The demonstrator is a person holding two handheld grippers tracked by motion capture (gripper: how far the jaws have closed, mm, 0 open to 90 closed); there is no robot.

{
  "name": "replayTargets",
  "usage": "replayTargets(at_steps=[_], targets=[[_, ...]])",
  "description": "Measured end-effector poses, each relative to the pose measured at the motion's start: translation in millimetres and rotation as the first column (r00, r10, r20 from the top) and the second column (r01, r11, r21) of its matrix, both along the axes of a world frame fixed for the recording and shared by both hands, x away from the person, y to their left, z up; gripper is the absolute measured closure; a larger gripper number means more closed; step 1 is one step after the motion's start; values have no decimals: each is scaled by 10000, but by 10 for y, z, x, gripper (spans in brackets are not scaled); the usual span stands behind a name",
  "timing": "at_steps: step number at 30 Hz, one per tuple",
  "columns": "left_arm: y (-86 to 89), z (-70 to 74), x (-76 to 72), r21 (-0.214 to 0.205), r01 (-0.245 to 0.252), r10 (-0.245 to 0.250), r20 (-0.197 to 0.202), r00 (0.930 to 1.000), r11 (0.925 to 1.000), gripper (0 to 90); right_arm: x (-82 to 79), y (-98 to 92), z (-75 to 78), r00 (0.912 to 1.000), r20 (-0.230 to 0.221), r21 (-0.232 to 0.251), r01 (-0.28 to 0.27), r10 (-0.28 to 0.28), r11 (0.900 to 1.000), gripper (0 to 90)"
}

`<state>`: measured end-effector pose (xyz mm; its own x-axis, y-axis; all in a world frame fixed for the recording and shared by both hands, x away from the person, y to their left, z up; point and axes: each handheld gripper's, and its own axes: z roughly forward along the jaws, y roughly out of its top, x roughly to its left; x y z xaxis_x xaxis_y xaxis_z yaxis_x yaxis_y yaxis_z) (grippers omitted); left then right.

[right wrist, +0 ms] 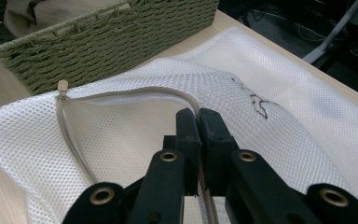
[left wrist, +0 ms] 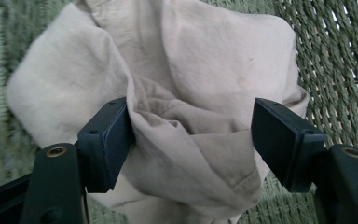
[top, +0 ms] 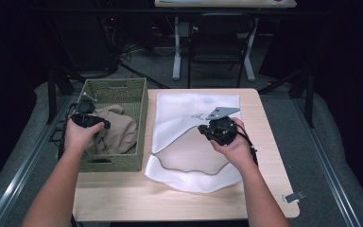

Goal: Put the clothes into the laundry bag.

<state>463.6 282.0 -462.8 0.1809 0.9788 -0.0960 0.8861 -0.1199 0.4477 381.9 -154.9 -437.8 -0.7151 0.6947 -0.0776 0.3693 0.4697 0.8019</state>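
Right gripper (right wrist: 199,122): fingers clenched on the zipper edge of the white mesh bag (top: 196,142), holding its mouth open on the tabletop (top: 170,198). Left gripper (left wrist: 191,140): fingers released, straddling a fold of the beige garment (left wrist: 168,70) inside the green wicker basket (top: 139,101) (unpinched). The garment is soft, light, limp — take hold at a bunched fold, not a loose edge.

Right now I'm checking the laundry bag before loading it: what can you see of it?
The white mesh laundry bag lies flat on the wooden table, right of the green woven basket. A beige zipper curves along its open mouth, pull tab at one end. A small dark mark sits on the netting. The right gripper has its jaws shut on the zipper edge, lifting the flap.
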Motion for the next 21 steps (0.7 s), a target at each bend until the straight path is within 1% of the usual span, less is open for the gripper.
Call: replayTargets(at_steps=[2,5,7,8,9,11,17,18,21], targets=[[-14,-9,5,8,40,-40,-38,10000,10000,301,-1,3,-1,10000,-1,-8,-4,4,10000,869],[-69,-63,27,-34,80,-81,-184,9998,10000,301,-2,6,-1,10000,-1,0,-13,13,10000,868],[-92,-94,40,-40,76,-77,-188,9998,10000,302,-2,8,-1,10000,14,-14,-21,21,10000,868],[-99,-102,47,-47,110,-112,-280,9995,9999,301,-3,7,-1,10000,13,-13,-21,21,10000,868],[-111,-121,52,-44,87,-88,-249,9997,10000,301,-3,7,0,10000,2,-2,-11,11,10000,868],[-128,-150,62,-50,70,-72,-308,9995,10000,301,-3,5,0,10000,-6,-1,-4,4,10000,868],[-143,-212,84,87,78,-74,-421,9991,9999,298,-3,2,2,10000,4,7,-15,15,10000,867],[-148,-224,89,232,101,-90,-455,9989,9997,296,-4,2,2,10000,9,10,-10,10,10000,867],[-157,-232,95,309,140,-125,-493,9987,9994,288,-3,0,3,10000,9,8,-12,12,10000,867]])
